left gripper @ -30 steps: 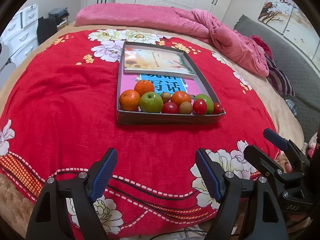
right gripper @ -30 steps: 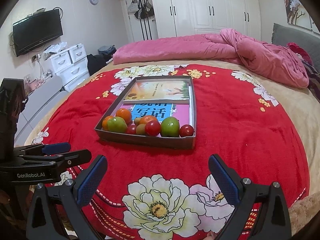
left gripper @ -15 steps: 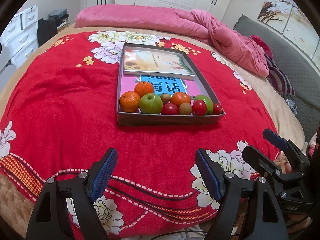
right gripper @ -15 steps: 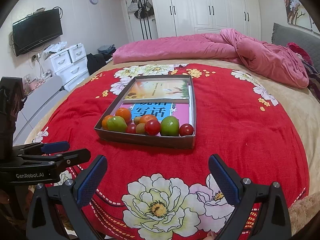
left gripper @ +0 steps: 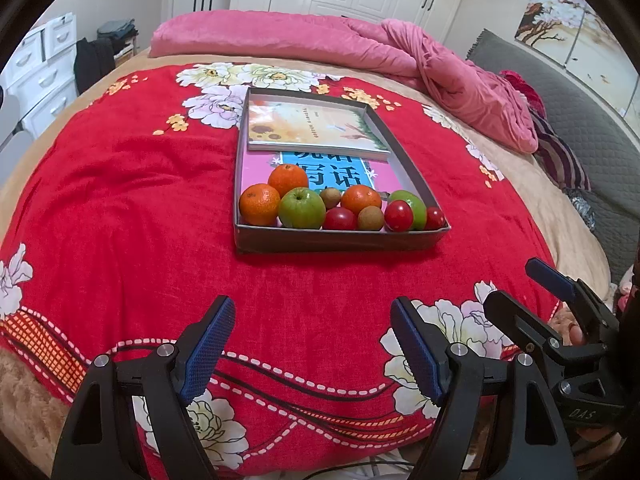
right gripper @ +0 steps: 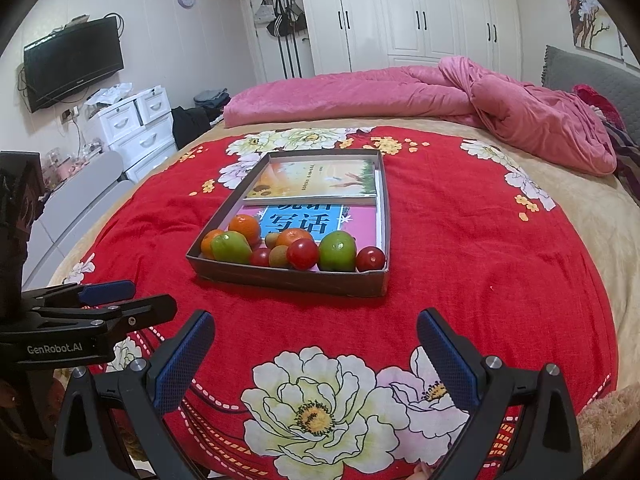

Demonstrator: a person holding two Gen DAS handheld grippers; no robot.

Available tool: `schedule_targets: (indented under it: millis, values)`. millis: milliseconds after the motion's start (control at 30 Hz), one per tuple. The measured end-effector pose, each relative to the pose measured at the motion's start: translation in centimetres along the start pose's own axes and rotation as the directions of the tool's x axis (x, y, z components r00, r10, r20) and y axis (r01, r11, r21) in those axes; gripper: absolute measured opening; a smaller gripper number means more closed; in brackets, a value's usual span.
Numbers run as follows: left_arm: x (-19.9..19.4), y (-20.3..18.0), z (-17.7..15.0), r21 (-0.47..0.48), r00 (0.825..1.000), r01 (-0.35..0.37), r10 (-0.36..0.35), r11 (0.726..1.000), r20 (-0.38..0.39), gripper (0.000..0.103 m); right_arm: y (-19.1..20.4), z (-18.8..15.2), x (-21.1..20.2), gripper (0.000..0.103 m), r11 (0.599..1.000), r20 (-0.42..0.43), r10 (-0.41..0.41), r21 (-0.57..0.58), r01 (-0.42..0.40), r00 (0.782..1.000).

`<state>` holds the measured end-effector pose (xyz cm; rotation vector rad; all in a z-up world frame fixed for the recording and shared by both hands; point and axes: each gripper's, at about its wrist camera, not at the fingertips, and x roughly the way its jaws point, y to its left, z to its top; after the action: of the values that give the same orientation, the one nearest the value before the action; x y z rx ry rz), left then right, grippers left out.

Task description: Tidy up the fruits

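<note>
A shallow grey cardboard tray (left gripper: 340,242) (right gripper: 288,278) lies on the red flowered bedspread. Along its near edge sit several fruits: oranges (left gripper: 259,205) (right gripper: 245,227), green apples (left gripper: 302,208) (right gripper: 337,251), red tomatoes (left gripper: 398,215) (right gripper: 302,254) and small brown kiwis (left gripper: 370,218). Two books (left gripper: 312,128) (right gripper: 316,182) fill the tray's far part. My left gripper (left gripper: 312,344) hovers open over the bedspread, short of the tray. My right gripper (right gripper: 316,348) is likewise open and holds nothing. Each gripper shows at the edge of the other's view.
A crumpled pink duvet (left gripper: 440,68) lies across the far side of the bed. White drawers (right gripper: 136,128) and a wall television (right gripper: 74,62) stand at the left. A grey headboard (left gripper: 568,120) runs along the right. White wardrobes (right gripper: 420,16) line the back wall.
</note>
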<state>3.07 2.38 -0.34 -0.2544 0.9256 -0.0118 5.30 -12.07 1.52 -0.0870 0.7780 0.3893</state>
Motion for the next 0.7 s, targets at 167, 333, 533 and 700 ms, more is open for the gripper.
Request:
schedule_targets:
  millis: [167, 333, 533, 700]
  values:
    - [0.0, -0.1, -0.1, 0.003, 1.0, -0.001, 0.001, 1.0, 0.002, 0.081, 0.0, 0.0, 0.0, 0.102, 1.0, -0.001, -0.001, 0.0, 0.001, 1.0]
    - [0.1, -0.2, 0.0, 0.004, 1.0, -0.001, 0.001, 1.0, -0.006, 0.081, 0.0, 0.0, 0.0, 0.102, 1.0, -0.002, -0.001, 0.004, 0.001, 1.0]
    - [0.4, -0.2, 0.0, 0.006, 1.0, -0.029, 0.029, 1.0, -0.007, 0.081, -0.8, 0.1, 0.1, 0.102, 1.0, -0.007, -0.013, 0.027, 0.013, 1.0]
    - [1.4, 1.2, 0.7, -0.02, 0.998, -0.067, 0.066, 0.998, -0.019, 0.081, -2.2, 0.7, 0.7, 0.102, 0.997, -0.011, -0.036, 0.061, 0.037, 0.999]
